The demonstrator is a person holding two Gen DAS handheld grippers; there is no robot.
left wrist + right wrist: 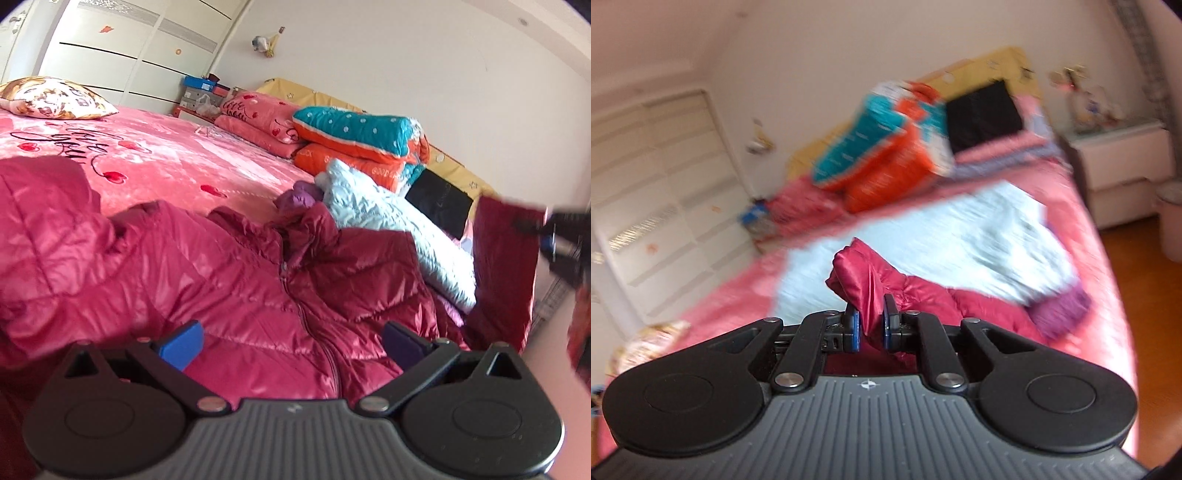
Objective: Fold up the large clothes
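A crimson quilted down jacket (221,266) lies front-up and rumpled across a pink bedspread (166,155), its zipper running up the middle. The left gripper (291,343) hovers just above the jacket's body with its jaws spread wide and nothing between them. The right gripper (871,328) has its jaws closed tight on a bunched fold of the jacket, apparently a sleeve end, lifted clear of the bed; its view is blurred. A pale blue garment (388,221) lies just beside the jacket. The step looks like folding the sleeve inward. To do it well, the right should lay the sleeve flat across the chest while the left pins the slippery body against sliding.
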